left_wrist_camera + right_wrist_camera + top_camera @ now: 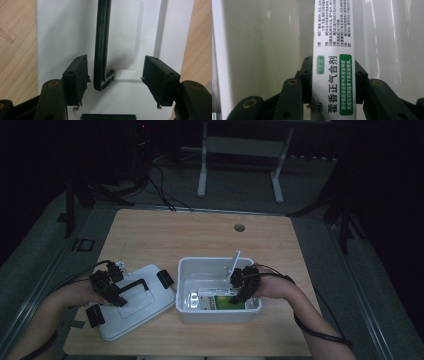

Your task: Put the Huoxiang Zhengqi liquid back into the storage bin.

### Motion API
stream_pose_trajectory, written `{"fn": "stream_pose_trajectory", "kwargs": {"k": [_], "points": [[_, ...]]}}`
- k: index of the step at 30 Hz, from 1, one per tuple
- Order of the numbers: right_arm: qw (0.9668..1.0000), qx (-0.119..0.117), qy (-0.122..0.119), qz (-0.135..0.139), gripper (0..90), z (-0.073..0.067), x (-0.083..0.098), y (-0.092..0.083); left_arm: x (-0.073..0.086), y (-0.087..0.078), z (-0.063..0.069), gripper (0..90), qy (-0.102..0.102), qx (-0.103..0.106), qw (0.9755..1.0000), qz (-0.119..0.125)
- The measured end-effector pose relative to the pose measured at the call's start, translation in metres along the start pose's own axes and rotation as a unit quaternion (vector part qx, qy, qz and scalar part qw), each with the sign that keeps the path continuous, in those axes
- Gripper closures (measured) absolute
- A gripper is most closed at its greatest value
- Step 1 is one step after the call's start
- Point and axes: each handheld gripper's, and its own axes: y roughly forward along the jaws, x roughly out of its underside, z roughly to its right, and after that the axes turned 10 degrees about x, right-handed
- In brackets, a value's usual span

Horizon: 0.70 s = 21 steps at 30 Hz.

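a light wooden table [200, 232] stands in a dark room, with a grey floor and a white metal frame [240, 155] behind it. a white bin [187, 290] sits on the table, and its white lid [145, 307] lies flat just beside it. the left gripper [119, 296] hangs over the lid with its jaws wide apart, one on each side of the lid's black handle [102, 50], not touching it. the right gripper [240, 292] reaches down into the bin and is closed tight on a white and green medicine box [333, 75]. the box lies in the bin with its long side going across the table, and it points straight away from the gripper
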Motion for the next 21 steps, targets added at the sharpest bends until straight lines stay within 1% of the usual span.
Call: {"fn": "stream_pose_trajectory", "kwargs": {"k": [4, 6, 8, 11, 13, 14, 19, 21], "points": [[1.0, 0.001, 0.0, -0.003, 62.8, 0.0, -0.001, 0.0, 0.0, 0.0, 0.0, 37.5, 0.001, 0.0, 1.0, 0.001], [1.0, 0.001, 0.004, -0.001, 62.4, 0.001, -0.001, -0.001, -0.001, -0.001, 0.001, 37.5, 0.001, -0.001, 1.0, 0.001], [1.0, 0.004, 0.002, -0.006, 61.8, 0.001, -0.001, -0.001, -0.001, -0.001, 0.001, 37.5, 0.001, 0.0, 1.0, 0.002], [0.9999, 0.002, -0.004, -0.013, 60.5, -0.001, -0.002, -0.001, -0.001, 0.0, 0.001, 37.5, 0.001, 0.0, 1.0, 0.001], [1.0, 0.002, -0.002, -0.009, 57.8, -0.001, -0.001, -0.003, -0.001, 0.0, 0.001, 37.5, 0.002, 0.0, 1.0, 0.0], [1.0, -0.002, -0.001, -0.004, 58.8, -0.001, -0.001, -0.005, -0.001, 0.0, 0.001, 37.4, 0.003, 0.0, 1.0, 0.001], [1.0, 0.004, 0.001, 0.004, 57.5, -0.001, -0.001, -0.016, -0.003, -0.001, 0.003, 37.5, 0.005, -0.001, 1.0, 0.001], [0.9999, 0.004, 0.001, 0.012, 56.9, -0.002, 0.0, -0.022, -0.003, -0.001, 0.003, 37.5, 0.006, 0.0, 1.0, 0.001]]}}
